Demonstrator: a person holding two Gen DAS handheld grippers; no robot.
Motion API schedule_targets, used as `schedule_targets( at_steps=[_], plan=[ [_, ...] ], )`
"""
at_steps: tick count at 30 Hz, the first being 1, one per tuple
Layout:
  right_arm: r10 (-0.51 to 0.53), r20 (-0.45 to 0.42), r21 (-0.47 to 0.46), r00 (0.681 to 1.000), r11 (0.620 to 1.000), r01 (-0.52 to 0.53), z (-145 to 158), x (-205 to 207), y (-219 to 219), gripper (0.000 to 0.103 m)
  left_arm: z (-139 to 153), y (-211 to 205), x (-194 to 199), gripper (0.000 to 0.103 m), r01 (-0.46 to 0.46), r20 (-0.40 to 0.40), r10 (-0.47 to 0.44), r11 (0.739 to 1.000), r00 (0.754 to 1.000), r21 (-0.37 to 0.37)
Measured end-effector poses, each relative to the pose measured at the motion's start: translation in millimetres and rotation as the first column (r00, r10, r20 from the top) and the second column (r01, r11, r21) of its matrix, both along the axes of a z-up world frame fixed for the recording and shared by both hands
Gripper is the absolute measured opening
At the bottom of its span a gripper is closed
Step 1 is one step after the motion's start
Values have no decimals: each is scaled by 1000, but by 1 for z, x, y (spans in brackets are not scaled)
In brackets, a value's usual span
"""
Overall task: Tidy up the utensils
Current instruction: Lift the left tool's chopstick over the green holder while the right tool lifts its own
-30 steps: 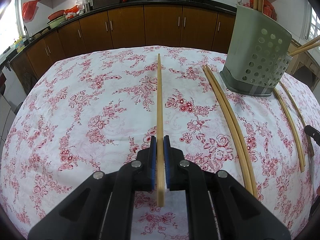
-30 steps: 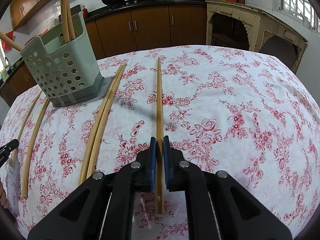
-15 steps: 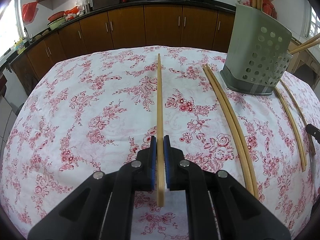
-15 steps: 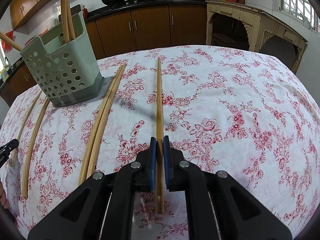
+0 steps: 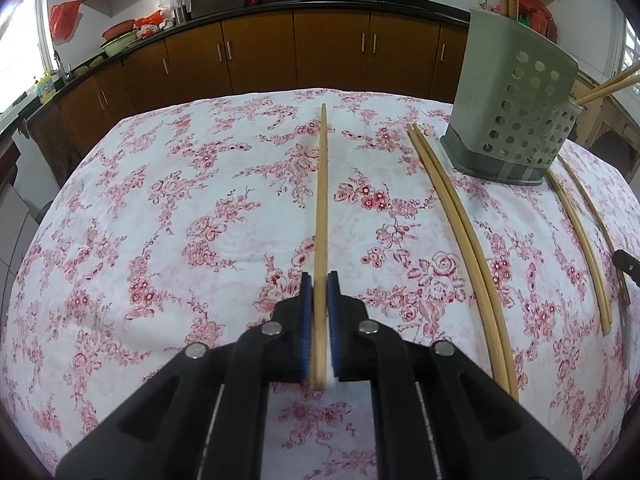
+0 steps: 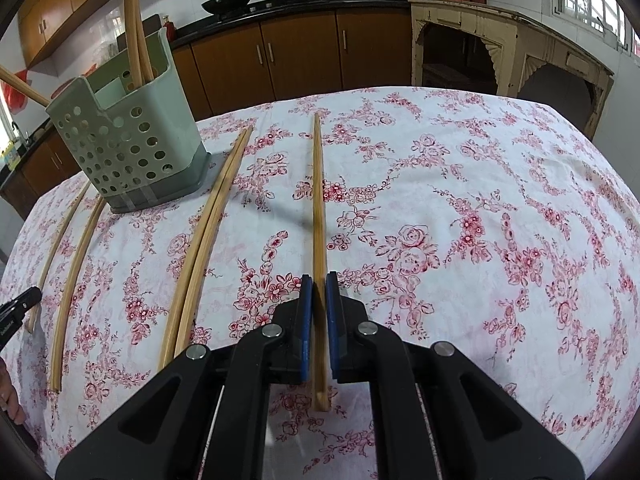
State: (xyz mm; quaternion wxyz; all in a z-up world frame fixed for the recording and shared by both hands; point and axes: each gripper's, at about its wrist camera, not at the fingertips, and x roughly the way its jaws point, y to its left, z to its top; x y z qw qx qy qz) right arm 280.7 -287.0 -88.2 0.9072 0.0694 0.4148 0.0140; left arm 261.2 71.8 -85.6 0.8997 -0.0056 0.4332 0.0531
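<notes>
Left gripper (image 5: 320,292): jaws clamping a chopstick (image 5: 321,208), its long axis running straight ahead.
Holder (image 5: 516,108): standing on the counter (image 5: 160,240), ahead-right of left jaws.
Right gripper (image 6: 319,292): clamping another chopstick (image 6: 318,208); holder lying ahead-left.

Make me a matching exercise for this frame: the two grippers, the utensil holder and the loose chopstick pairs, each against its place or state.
1. left gripper
2. utensil holder
3. chopstick pair
4. right gripper

A. lying on the tablecloth beside the holder
B. shut on a chopstick, holder on its right
C. standing upright, chopsticks in it
D. shut on a chopstick, holder on its left

Pairs: 1-B, 2-C, 3-A, 4-D
</notes>
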Motion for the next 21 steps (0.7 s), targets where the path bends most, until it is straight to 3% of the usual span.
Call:
schedule_targets(
  at_steps=[3, 8, 14, 21],
  plan=[
    [-10, 19, 17, 1000, 1000, 9, 5, -5, -5, 8, 5, 0, -5, 8, 11, -11, -11, 1000, 1000, 10],
    [-20, 106, 37, 994, 999, 17, 34, -23, -15, 8, 32, 6, -17, 8, 22, 44, -22, 1000, 999, -1],
    [-29, 210, 34, 977, 999, 23, 68, -35, -23, 8, 74, 5, -36, 8, 61, 145, -63, 998, 987, 13],
    [-27, 319, 32, 947, 999, 17, 102, -43, -25, 8, 118, 3, -51, 8, 89, 275, -87, 996, 958, 5]
  ],
)
